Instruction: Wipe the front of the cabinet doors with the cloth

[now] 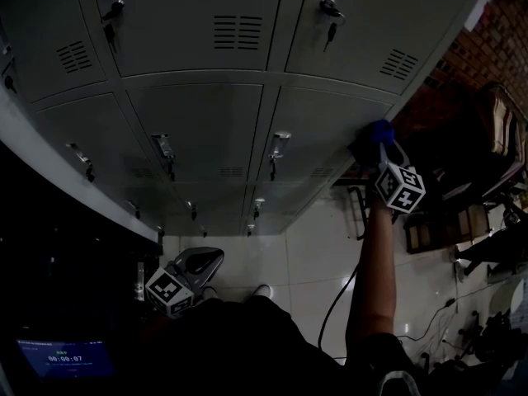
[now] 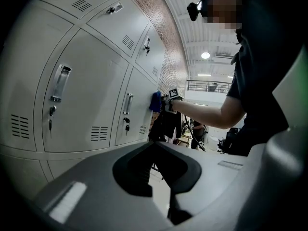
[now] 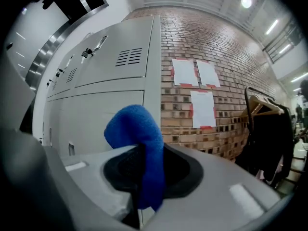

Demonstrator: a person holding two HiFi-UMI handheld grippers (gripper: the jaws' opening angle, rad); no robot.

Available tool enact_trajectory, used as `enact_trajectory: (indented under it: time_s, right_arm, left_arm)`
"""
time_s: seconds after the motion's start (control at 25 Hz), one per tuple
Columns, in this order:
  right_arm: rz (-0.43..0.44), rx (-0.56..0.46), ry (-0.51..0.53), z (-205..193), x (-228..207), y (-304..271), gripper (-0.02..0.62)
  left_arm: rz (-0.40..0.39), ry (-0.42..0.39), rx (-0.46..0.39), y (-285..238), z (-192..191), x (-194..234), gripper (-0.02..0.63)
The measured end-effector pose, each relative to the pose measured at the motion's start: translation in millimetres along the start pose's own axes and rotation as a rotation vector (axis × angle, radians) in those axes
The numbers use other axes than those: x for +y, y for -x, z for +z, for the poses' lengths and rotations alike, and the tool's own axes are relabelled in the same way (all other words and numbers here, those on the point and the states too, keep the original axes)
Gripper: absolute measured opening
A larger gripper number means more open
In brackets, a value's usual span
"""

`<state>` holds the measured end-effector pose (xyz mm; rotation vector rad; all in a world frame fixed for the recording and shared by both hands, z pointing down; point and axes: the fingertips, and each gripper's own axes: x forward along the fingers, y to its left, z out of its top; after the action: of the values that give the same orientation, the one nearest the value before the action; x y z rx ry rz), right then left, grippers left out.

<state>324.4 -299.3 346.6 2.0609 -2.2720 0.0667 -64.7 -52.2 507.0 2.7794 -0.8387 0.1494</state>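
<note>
**Thin pinch on the cloth, close to the cabinet's right edge**

Your left gripper (image 2: 161,172) hangs low by your body, well apart from the lockers. Its jaws are together with nothing between them. It poses little risk where it is, but it cannot help if the cloth drops.

Across the cabinet doors (image 1: 194,134), each front carries a protruding handle (image 1: 279,143), and keys (image 1: 330,31) hang in some of the locks. There are also vent slots (image 1: 236,31) on the upper doors. A sweep leftward could catch a loose corner of the cloth on any of these and tug it out of the jaws, or rattle a key loose.

Your right gripper (image 1: 381,151) is raised at the right-hand door, jaws clamped on the blue cloth (image 3: 139,143). Only a narrow fold appears to be pinched, and most of the cloth bulges out past the tips. I cannot tell whether it is pressed on the door or sits just off it. If you press hard, I judge that drag on the painted metal could pull the fold free. If you press too lightly, the hard jaw tips may not bring the cloth flat at all.

Just beside it the door ends and the brick wall (image 3: 231,57) begins. A stroke run too far right could slide off the edge and scrape the cloth on rough brick. A cable (image 1: 338,299) trails below your right arm, and a long reach might pull it taut
</note>
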Motion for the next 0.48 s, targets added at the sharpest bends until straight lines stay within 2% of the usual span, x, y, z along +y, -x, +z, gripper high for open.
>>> enact_trajectory:
  time_s: [0.12,0.24,0.36,0.48]
  right_arm:
    - [-0.004,-0.016,-0.012,2,3,9,0.078]
    - [0.043,-0.061,-0.033,9,26,23,0.078]
    - [0.131,-0.082,-0.051,10,70,32,0.078]
    - [0.259,-0.077,-0.053,2,132,33,0.078]
  left_arm:
    - [-0.003,0.000,-0.002,1,0,-2,0.000]
    - [0.001,0.003,-0.007,3,0,-1,0.000]
    - [0.007,0.005,-0.010,6,-3,0,0.000]
    - [0.013,0.007,-0.014,10,-2,1,0.000]
